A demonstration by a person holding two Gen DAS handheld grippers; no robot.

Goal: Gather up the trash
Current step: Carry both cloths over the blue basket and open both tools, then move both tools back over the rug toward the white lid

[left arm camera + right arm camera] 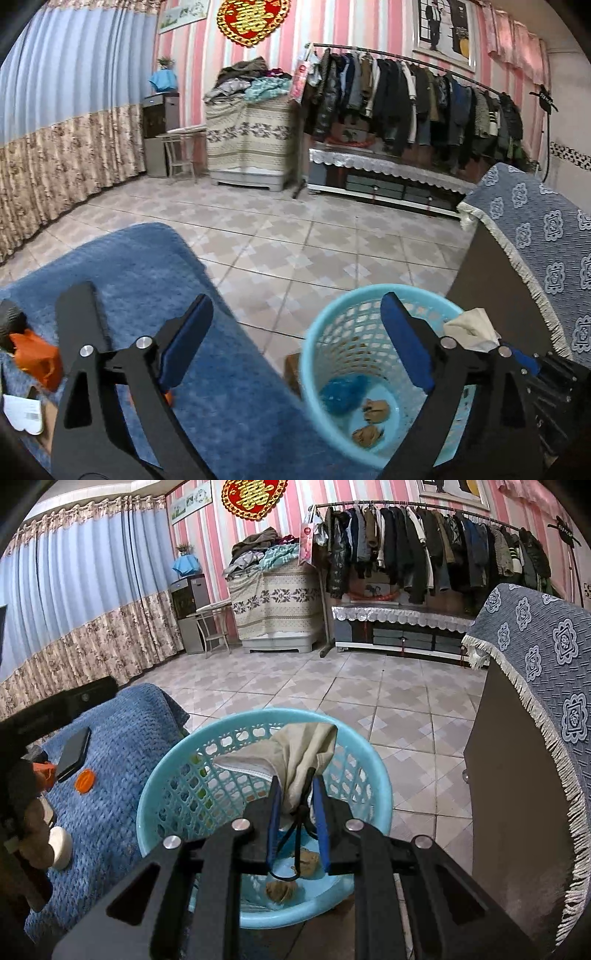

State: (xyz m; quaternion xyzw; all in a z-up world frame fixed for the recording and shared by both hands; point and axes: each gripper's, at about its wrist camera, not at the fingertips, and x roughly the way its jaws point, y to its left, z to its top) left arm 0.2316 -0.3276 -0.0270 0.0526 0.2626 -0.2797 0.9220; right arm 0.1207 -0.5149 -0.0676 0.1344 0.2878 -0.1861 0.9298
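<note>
A light blue plastic basket (373,760) stands on the tiled floor between a blue-covered surface and a sofa arm. My right gripper (297,779) is shut on a crumpled beige face mask (295,753) with black ear loops, held over the basket's opening. In the left wrist view the mask (469,326) shows above the basket rim (314,332). Brown crumpled scraps (375,410) and a blue wad (341,393) lie in the basket's bottom. My left gripper (295,321) is open and empty, left of and above the basket.
The blue knitted cover (110,794) carries a black phone (74,753), an orange cap (85,781), an orange wrapper (37,360) and a white round object (61,847). A sofa arm with blue patterned cloth (546,672) stands right. A clothes rack (424,539) lines the far wall.
</note>
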